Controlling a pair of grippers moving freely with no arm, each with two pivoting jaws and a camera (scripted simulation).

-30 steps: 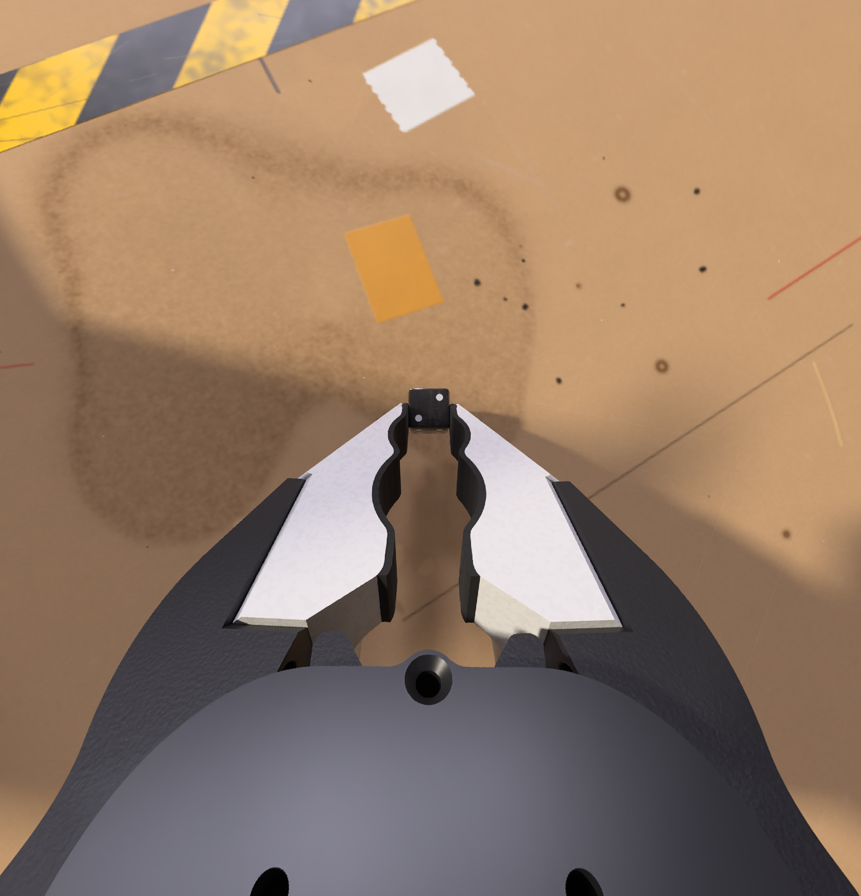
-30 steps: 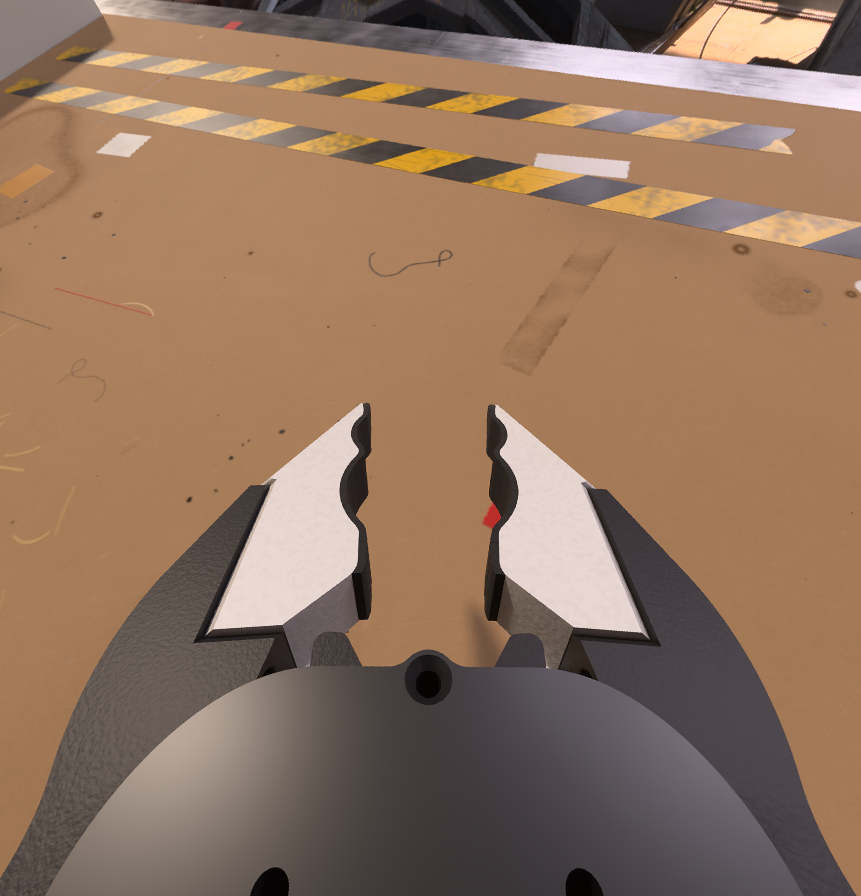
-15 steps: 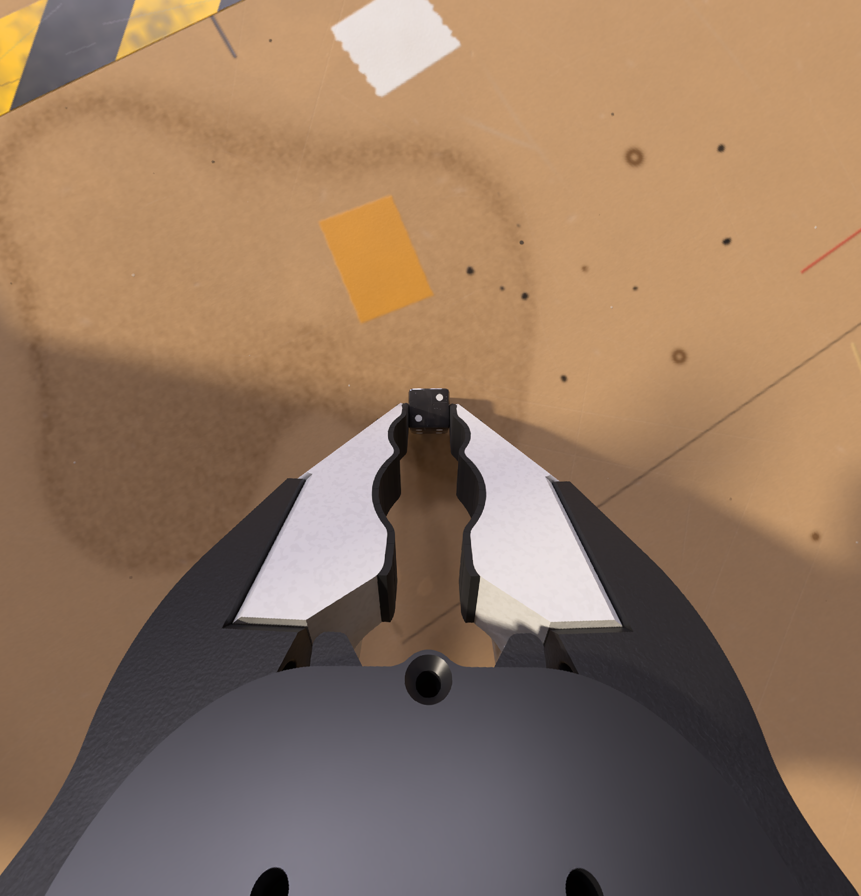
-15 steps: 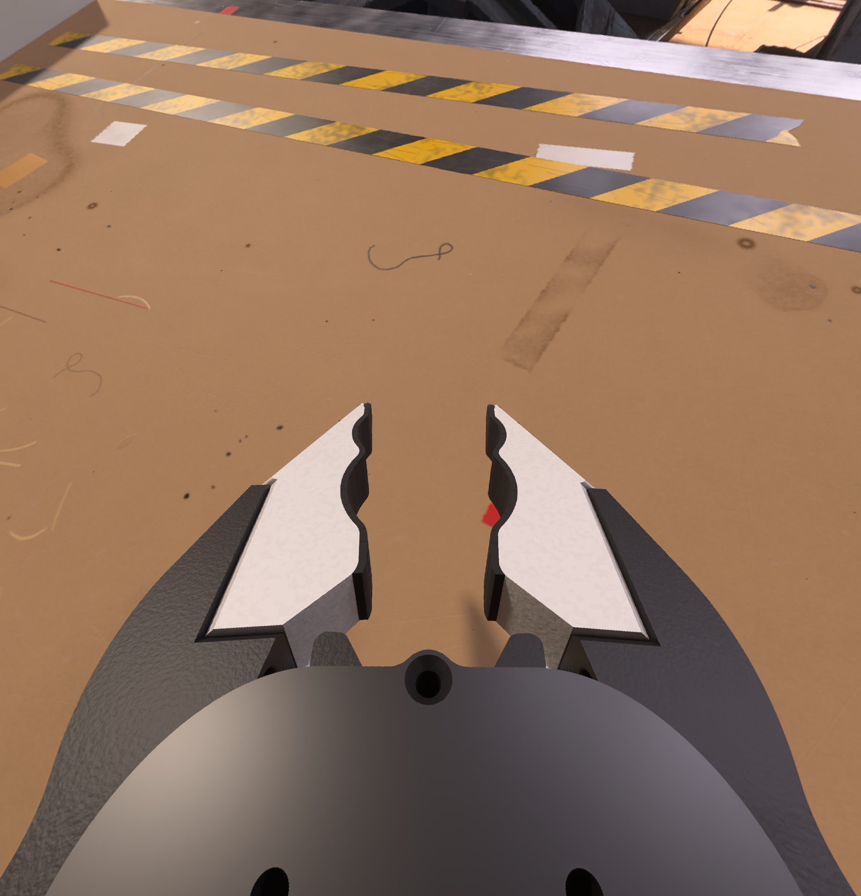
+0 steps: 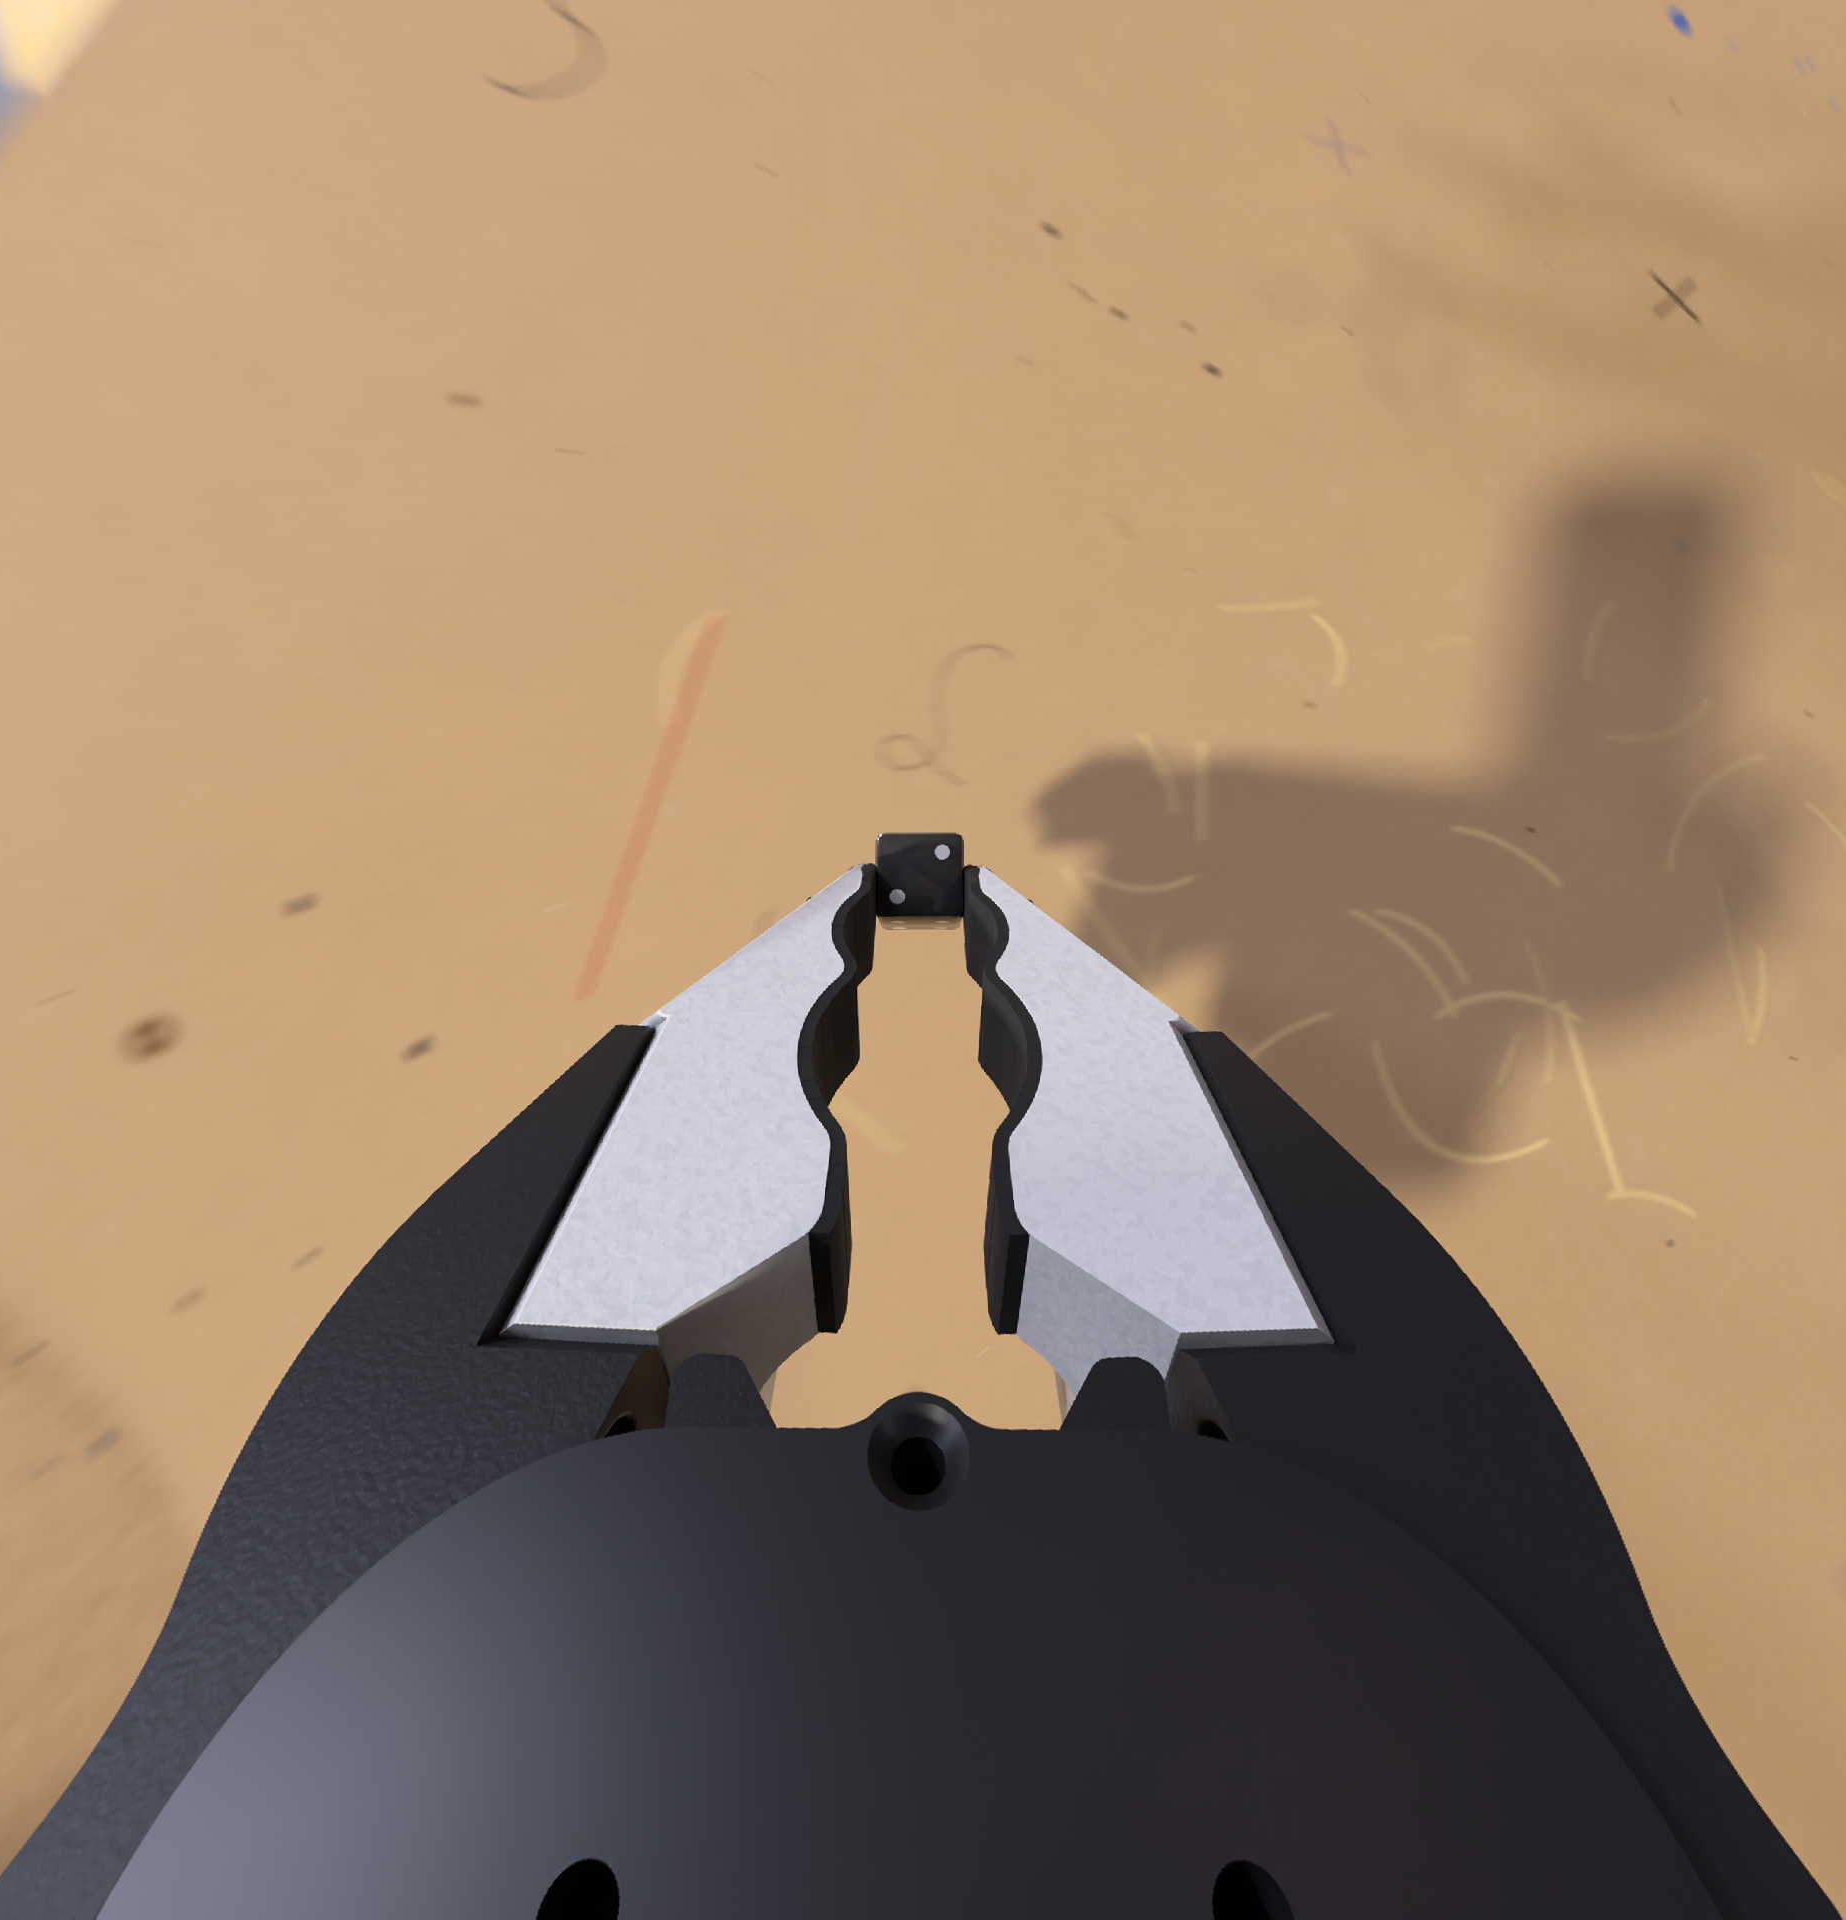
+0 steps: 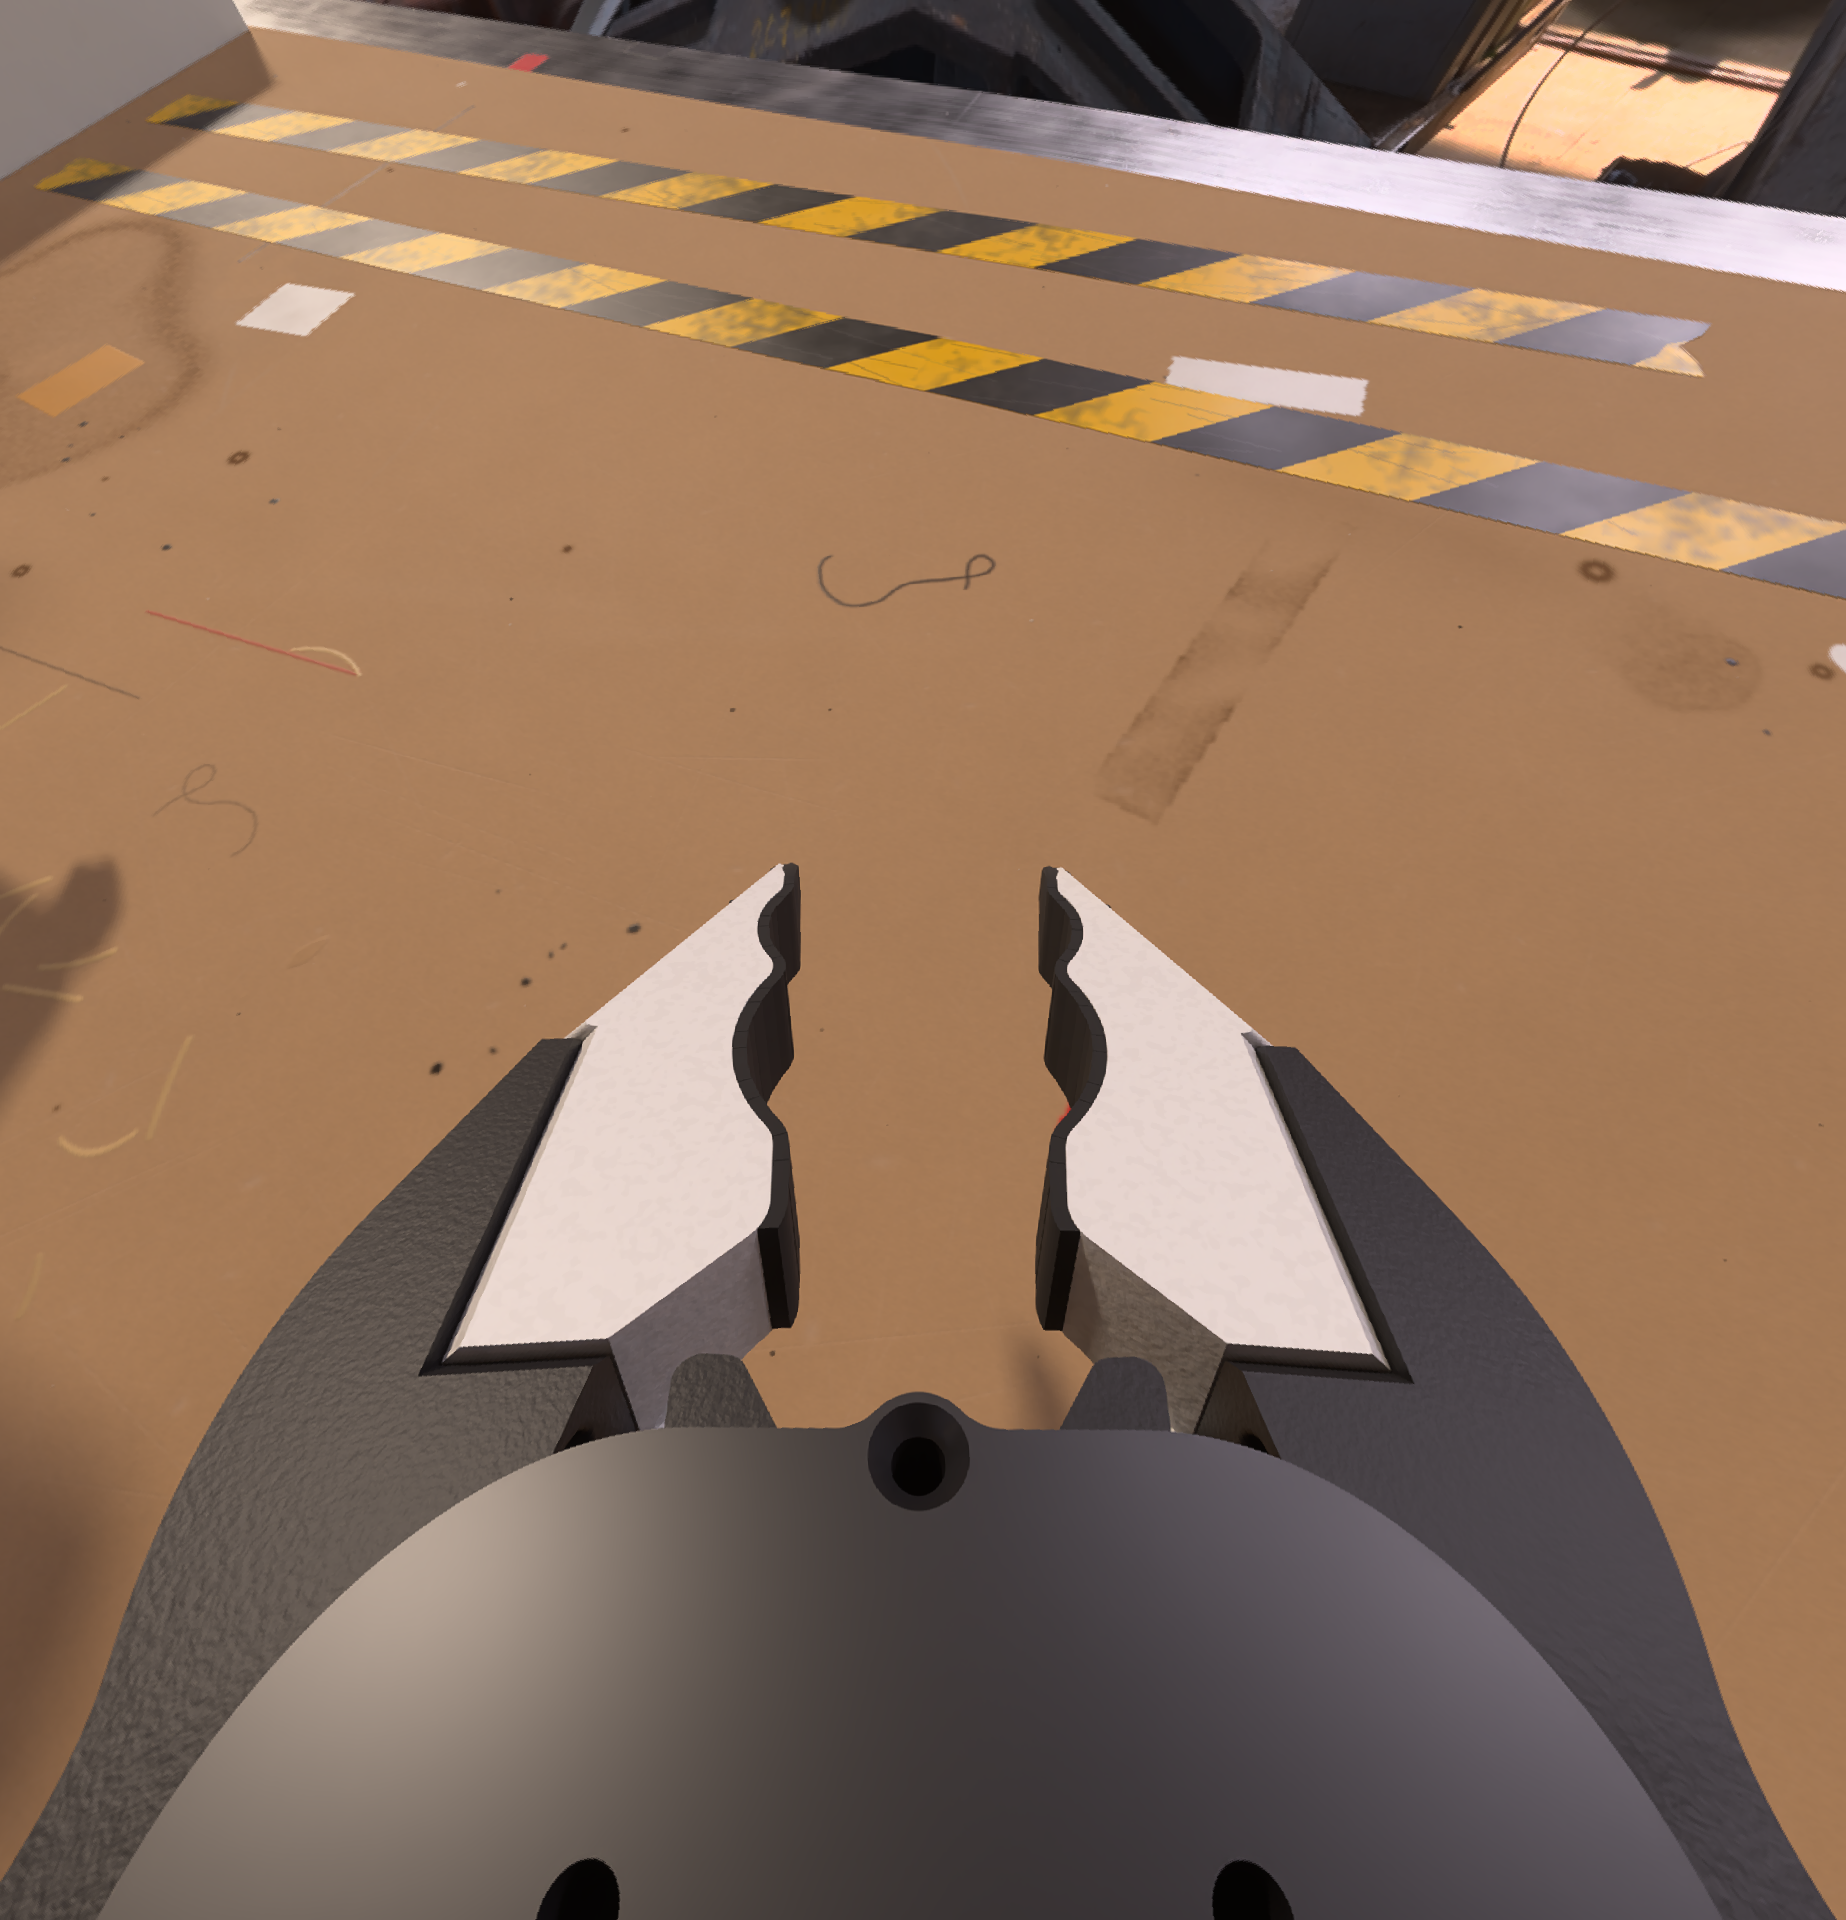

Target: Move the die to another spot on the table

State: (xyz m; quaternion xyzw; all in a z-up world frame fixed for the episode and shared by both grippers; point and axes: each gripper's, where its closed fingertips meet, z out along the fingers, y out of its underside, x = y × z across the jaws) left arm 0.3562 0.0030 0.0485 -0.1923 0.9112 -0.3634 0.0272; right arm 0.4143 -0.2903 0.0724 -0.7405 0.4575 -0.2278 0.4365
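While the left gripper (image 5: 919, 883) pinched the black die (image 5: 920, 878) at its very fingertips, jaws nearly closed on it above the blurred brown table (image 5: 379, 520), the right gripper (image 6: 919, 883) hung with jaws apart, holding nothing.

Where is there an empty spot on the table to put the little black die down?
The left gripper holds the die. The table is bare almost everywhere: between the pencil squiggle and the right gripper, or beside the red line. Nowhere is crowded.
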